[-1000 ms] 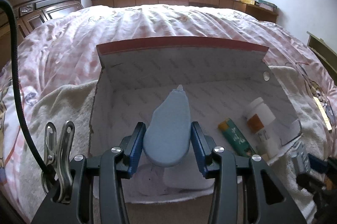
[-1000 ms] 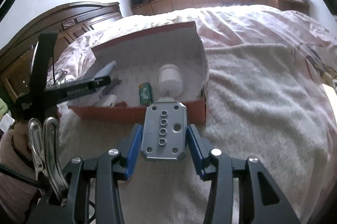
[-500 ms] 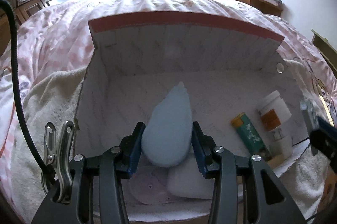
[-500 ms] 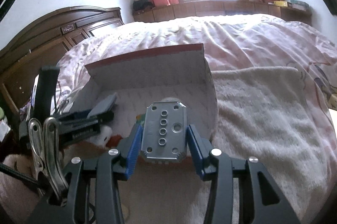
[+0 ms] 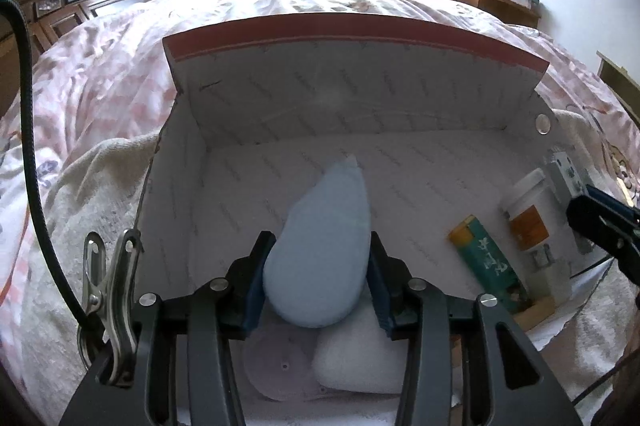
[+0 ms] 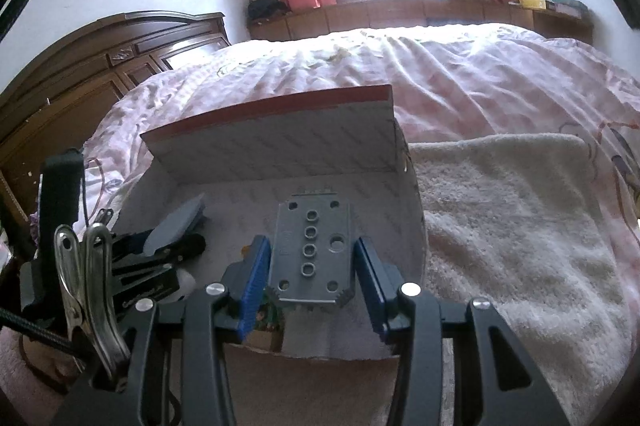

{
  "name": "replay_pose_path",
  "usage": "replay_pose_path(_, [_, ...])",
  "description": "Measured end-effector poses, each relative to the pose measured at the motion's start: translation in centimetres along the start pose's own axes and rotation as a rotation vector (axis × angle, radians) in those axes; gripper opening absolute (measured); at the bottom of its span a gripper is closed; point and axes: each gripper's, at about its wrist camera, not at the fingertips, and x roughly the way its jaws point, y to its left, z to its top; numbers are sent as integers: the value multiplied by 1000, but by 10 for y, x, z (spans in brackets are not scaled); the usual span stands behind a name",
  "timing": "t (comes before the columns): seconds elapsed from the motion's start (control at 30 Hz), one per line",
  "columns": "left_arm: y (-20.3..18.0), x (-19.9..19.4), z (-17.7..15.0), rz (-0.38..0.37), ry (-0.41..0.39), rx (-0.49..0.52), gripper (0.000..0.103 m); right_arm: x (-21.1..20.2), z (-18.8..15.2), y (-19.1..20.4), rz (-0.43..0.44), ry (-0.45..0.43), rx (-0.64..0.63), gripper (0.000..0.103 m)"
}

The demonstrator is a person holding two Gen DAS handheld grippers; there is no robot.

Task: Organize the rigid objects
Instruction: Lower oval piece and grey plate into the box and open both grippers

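Both claws are over the open box, which sits on a towel on the bed.

Left claw: the pale blue teardrop piece sits between the jaws, long axis along the fingers, narrow tip toward the box's back wall, fat end at the pads. The jaws have just been opening a little. In the left view the blue pads flank the piece's sides with no clear gap, so I read it as not yet let go, grip easing. The piece hangs over the near-left part of the box floor, right above a white pad and a pinkish disc by the near edge.

Right claw: clamped on the grey metal plate, the one with a row of holes. Its long axis runs along the fingers, toward the back wall. It's over the box's near-right corner. In the left view the plate shows just beside the white bottle at the right wall, with the green tube lying next to the bottle.

Key relation, my read: both parts are already inside the box outline, left part left of centre, plate hard right. The left one is nearer to release. The plate needs floor space clear of the bottle and tube, and there's little of it.
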Motion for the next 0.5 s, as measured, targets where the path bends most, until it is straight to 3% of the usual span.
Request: replay_pose_path(0.5, [-4,1,-2,-6,-14,15,56,19,3,3,-31,15,-28,46])
